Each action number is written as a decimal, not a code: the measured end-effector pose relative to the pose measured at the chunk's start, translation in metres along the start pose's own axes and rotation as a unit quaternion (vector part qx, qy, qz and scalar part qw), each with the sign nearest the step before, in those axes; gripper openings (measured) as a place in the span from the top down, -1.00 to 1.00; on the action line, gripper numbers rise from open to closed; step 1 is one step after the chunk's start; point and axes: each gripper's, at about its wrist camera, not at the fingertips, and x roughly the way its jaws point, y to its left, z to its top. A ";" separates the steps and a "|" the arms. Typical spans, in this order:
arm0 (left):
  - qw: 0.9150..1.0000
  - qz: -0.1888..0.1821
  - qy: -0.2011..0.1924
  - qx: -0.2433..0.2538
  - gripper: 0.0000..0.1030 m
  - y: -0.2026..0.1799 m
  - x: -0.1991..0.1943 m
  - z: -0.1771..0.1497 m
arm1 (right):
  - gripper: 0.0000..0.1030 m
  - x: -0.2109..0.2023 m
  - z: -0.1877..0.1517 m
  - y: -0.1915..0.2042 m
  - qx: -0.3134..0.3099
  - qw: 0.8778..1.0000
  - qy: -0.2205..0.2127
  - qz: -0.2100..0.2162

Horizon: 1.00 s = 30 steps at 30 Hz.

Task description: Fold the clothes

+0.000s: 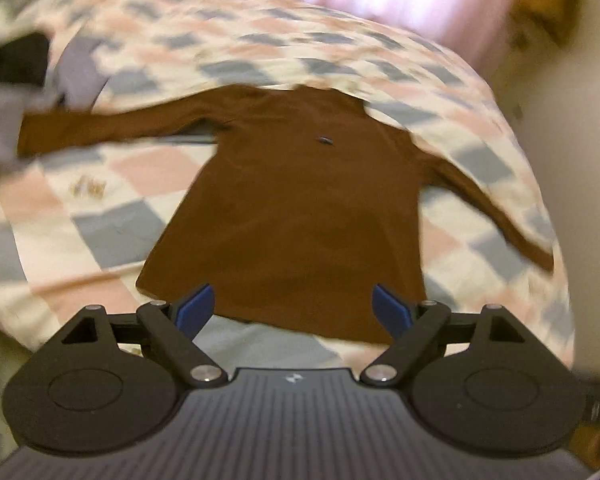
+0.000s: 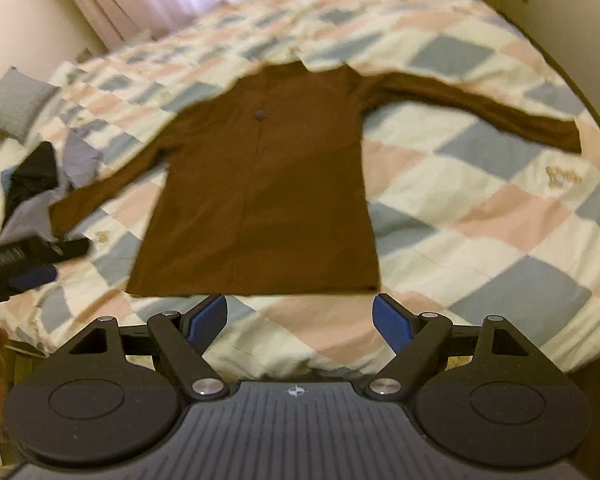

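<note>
Checked pink, blue and cream quilt (image 2: 480, 208) covers the bed; a long-sleeved brown shirt (image 2: 260, 200) lies flat on it, sleeves out, with no fold. Both the left tool (image 1: 292, 308) and the right tool (image 2: 300, 316) hang spread wide and hold nothing near its hem. All folding is left.

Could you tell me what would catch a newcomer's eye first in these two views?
A brown long-sleeved shirt lies flat mid-bed, sleeves spread, on a pink, blue and cream checked quilt. Both tools, left and right, hang open near its hem. Crumpled clothes sit beside one cuff.
</note>
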 end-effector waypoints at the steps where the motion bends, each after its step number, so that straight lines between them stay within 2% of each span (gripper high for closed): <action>1: 0.999 0.001 -0.005 -0.034 -0.62 0.020 0.010 0.007 | -0.60 0.009 0.003 -0.001 0.001 1.000 0.012 -0.007; 4: 0.990 -0.003 -0.041 -0.136 -0.60 0.089 0.028 0.025 | -0.60 0.034 0.016 0.007 -0.009 0.999 0.031 -0.019; 7: 0.977 0.020 -0.100 -0.186 -0.49 0.156 0.045 0.047 | -0.60 0.073 0.037 0.026 -0.031 0.997 0.069 -0.032; 10: 0.959 0.043 -0.157 -0.234 -0.36 0.222 0.063 0.069 | -0.60 0.121 0.059 0.054 -0.068 0.991 0.107 -0.046; 12: 0.956 0.073 -0.180 -0.222 -0.10 0.258 0.081 0.092 | -0.59 0.155 0.072 0.075 -0.094 0.986 0.125 -0.052; 15: 0.956 0.127 -0.180 -0.191 0.10 0.315 0.117 0.133 | -0.59 0.205 0.092 0.104 -0.129 0.979 0.146 -0.060; 18: 0.956 0.173 -0.171 -0.166 0.08 0.363 0.154 0.167 | -0.59 0.242 0.109 0.123 -0.140 0.977 0.150 -0.059; 21: 0.956 0.193 -0.151 -0.161 0.08 0.403 0.189 0.188 | -0.59 0.280 0.125 0.142 -0.150 0.975 0.154 -0.059; 23: 0.954 0.210 -0.139 -0.165 0.08 0.428 0.213 0.194 | -0.59 0.305 0.137 0.154 -0.157 0.973 0.156 -0.058; 26: 0.951 0.211 -0.122 -0.190 0.17 0.456 0.240 0.193 | -0.59 0.330 0.150 0.163 -0.157 0.973 0.156 -0.060; 28: 0.952 0.198 -0.119 -0.203 0.30 0.465 0.251 0.190 | -0.59 0.339 0.155 0.165 -0.154 0.973 0.159 -0.065; 30: 0.953 0.198 -0.117 -0.196 0.66 0.465 0.257 0.189 | -0.59 0.344 0.160 0.166 -0.153 0.973 0.160 -0.067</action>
